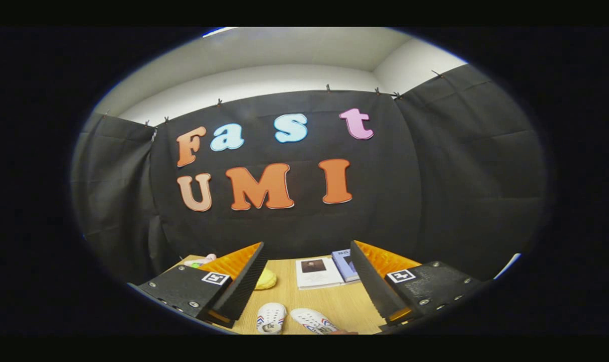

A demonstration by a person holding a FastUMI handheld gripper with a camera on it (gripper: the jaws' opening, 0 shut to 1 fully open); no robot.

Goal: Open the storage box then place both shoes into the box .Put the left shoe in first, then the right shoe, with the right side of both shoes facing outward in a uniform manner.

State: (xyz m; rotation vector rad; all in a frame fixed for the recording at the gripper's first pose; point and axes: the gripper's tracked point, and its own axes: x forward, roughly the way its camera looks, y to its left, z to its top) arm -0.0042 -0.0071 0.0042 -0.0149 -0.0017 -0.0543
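Note:
Two small white shoes with red and blue stripes lie side by side on the wooden table, toes pointing away from me: one [271,318] on the left, the other [313,320] on the right. They sit low between my fingers, well under them. My gripper [307,251] is open and held high above the table. Its left finger [239,281] and right finger [372,281] are spread wide with nothing between them.
Beyond the shoes on the wooden table [284,296] lie a white booklet [317,272], a blue book [344,264] and a yellow soft object [265,279]. A pinkish item [201,260] sits at the far left corner. Black cloth walls close in the booth.

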